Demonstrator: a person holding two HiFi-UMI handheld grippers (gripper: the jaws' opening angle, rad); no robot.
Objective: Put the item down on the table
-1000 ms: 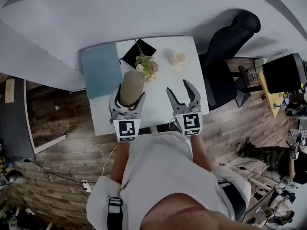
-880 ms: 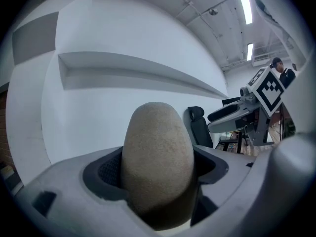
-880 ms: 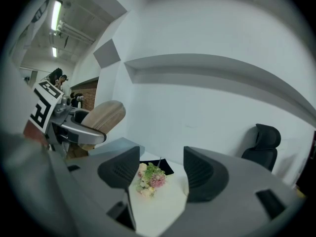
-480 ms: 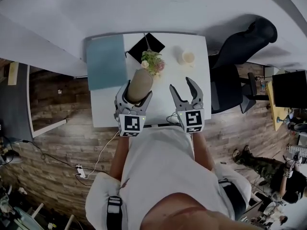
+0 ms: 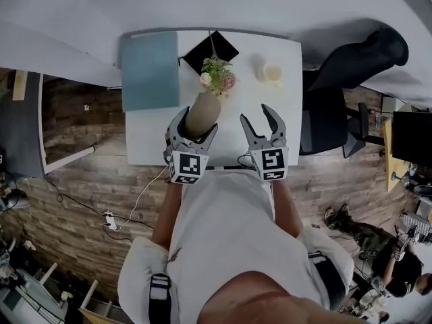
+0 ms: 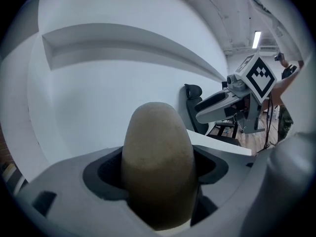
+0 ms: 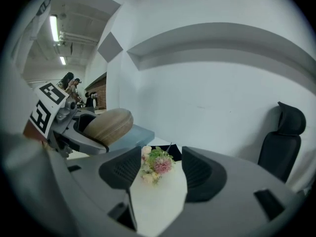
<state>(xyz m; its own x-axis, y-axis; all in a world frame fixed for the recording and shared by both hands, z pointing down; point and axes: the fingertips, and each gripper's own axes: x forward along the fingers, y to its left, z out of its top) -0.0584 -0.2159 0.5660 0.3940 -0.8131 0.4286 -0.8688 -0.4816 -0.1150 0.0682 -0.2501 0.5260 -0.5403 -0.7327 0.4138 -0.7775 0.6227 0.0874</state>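
Since a second ago I have carried both tools forward over the near edge of the counter [image 5: 236, 140], and the item [image 5: 201, 111] now hangs just short of the flowers [image 5: 217, 79]. My left tool [image 5: 197, 125] is clamped round the item, a smooth tan egg shape, holding it off the counter. My right tool [image 5: 256, 115] is closing on nothing.

The rounded body could slide out of my grip, I think. Let go too high, it would drop. Set on its curve, it could roll into the flowers or off the near edge.

The one container I see is a cream cup [image 5: 272, 73] at the far side. I cannot tell what is in it.
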